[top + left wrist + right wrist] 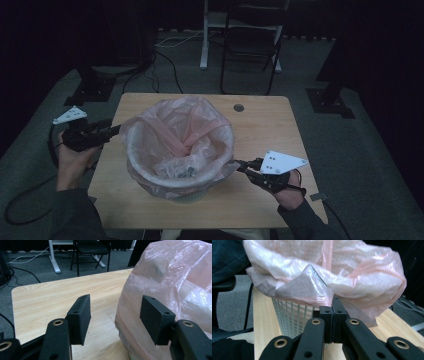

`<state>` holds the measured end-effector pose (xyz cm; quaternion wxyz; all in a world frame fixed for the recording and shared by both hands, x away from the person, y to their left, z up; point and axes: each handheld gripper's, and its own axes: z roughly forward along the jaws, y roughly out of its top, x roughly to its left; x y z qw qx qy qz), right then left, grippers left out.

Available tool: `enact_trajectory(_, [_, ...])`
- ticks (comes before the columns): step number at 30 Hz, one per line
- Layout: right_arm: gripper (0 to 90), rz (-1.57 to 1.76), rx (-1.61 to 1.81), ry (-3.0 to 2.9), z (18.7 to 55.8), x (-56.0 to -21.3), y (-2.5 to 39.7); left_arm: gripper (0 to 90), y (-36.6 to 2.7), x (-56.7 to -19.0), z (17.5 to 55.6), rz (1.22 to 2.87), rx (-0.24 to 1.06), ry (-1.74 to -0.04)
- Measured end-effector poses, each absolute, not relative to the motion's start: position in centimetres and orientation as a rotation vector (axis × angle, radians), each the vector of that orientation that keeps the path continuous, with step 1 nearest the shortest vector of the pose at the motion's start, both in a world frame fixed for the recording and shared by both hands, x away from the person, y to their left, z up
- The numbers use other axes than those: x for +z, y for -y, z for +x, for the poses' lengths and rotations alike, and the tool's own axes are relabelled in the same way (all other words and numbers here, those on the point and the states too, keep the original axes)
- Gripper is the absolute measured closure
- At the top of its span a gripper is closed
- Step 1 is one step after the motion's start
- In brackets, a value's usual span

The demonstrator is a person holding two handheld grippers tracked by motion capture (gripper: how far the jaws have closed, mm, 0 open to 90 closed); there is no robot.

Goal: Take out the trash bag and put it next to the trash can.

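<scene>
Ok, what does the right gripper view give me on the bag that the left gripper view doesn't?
Right gripper view alone: the right gripper with its jaws shut on a fold of the pink bag, and the white mesh bin under the overhang. Left gripper view alone: the left gripper open, one jaw by the bag's side, and a black chair on the floor. Both: the pink bag and the wooden table.

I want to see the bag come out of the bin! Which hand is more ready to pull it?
Probably the right. The right gripper is shut on a flap of the pink bag at the rim of the mesh bin. The left gripper is open beside the bag, holding nothing.
</scene>
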<state>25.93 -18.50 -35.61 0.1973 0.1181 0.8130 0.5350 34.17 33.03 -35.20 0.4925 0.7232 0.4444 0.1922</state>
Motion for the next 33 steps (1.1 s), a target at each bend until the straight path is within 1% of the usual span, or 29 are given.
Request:
enact_trajectory(3, [89.5,0.323,1.532,-2.272,25.8,-35.5,18.7,42.1,-33.0,-35.1,34.2,1.752,0.466,-1.078])
enact_trajectory(4, [84.1,0.334,1.565,-2.288,26.0,-35.8,19.0,42.1,-33.0,-35.1,34.2,1.754,0.465,-1.078])
enact_trajectory(5, [84.1,0.334,1.565,-2.288,26.0,-35.8,19.0,42.1,-33.0,-35.1,34.2,1.754,0.465,-1.078])
enact_trajectory(6, [64.8,0.363,1.562,-2.291,26.3,-36.3,19.1,42.0,-32.9,-35.1,34.2,1.758,0.465,-1.076])
enact_trajectory(8, [53.0,0.395,1.510,-2.312,26.5,-37.1,18.8,41.9,-32.8,-35.1,34.2,1.758,0.465,-1.075])
enact_trajectory(9, [48.0,0.403,1.481,-2.320,26.5,-37.5,18.5,41.9,-32.8,-35.1,34.2,1.759,0.464,-1.074])
enact_trajectory(13, [42.1,0.390,1.415,-2.317,26.4,-38.4,17.4,41.8,-32.6,-35.1,34.2,1.767,0.462,-1.072])
enact_trajectory(16, [45.0,0.387,1.439,-2.277,26.4,-38.2,17.1,41.7,-32.6,-35.2,34.3,1.770,0.461,-1.071])
enact_trajectory(18, [54.8,0.373,1.452,-2.259,26.4,-38.0,17.0,41.6,-32.6,-35.2,34.3,1.767,0.460,-1.072])
enact_trajectory(19, [63.2,0.350,1.458,-2.268,26.3,-38.0,17.1,41.6,-32.6,-35.2,34.3,1.766,0.460,-1.072])
enact_trajectory(21, [75.4,0.291,1.473,-2.275,25.9,-37.9,17.1,41.6,-32.7,-35.2,34.2,1.767,0.460,-1.071])
enact_trajectory(23, [81.3,0.250,1.535,-2.284,25.6,-37.7,17.4,41.5,-32.7,-35.1,34.2,1.765,0.461,-1.070])
enact_trajectory(25, [82.3,0.231,1.565,-2.276,25.5,-37.5,17.6,41.5,-32.7,-35.1,34.2,1.764,0.461,-1.069])
enact_trajectory(26, [82.6,0.208,1.610,-2.248,25.3,-36.8,18.2,41.5,-32.7,-35.1,34.2,1.763,0.463,-1.069])
enact_trajectory(33, [81.6,0.219,1.738,-2.134,25.5,-34.7,19.7,41.5,-32.6,-34.9,34.1,1.757,0.463,-1.061])
